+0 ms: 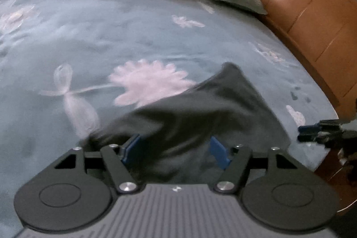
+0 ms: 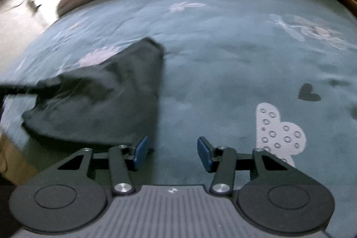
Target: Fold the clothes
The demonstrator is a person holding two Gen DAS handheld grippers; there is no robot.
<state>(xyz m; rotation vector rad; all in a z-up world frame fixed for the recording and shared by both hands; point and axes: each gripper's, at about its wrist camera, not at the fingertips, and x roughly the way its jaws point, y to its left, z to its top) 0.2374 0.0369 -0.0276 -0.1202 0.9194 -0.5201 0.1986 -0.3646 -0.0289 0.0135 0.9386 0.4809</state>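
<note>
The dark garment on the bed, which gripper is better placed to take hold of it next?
Probably left. The dark garment lies between the left gripper's open jaws. The right gripper is open over the bare bedspread, the cloth only beside one of its fingers.

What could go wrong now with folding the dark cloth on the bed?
1. The dark cloth lies between the left hand-held gripper pads, which stand wide; it may not be gripped.
2. The right hand-held gripper is open over bare bedsheet, beside the cloth's edge, so closing now may catch nothing.
3. The cloth is bunched, so a fold may come out uneven.
</note>
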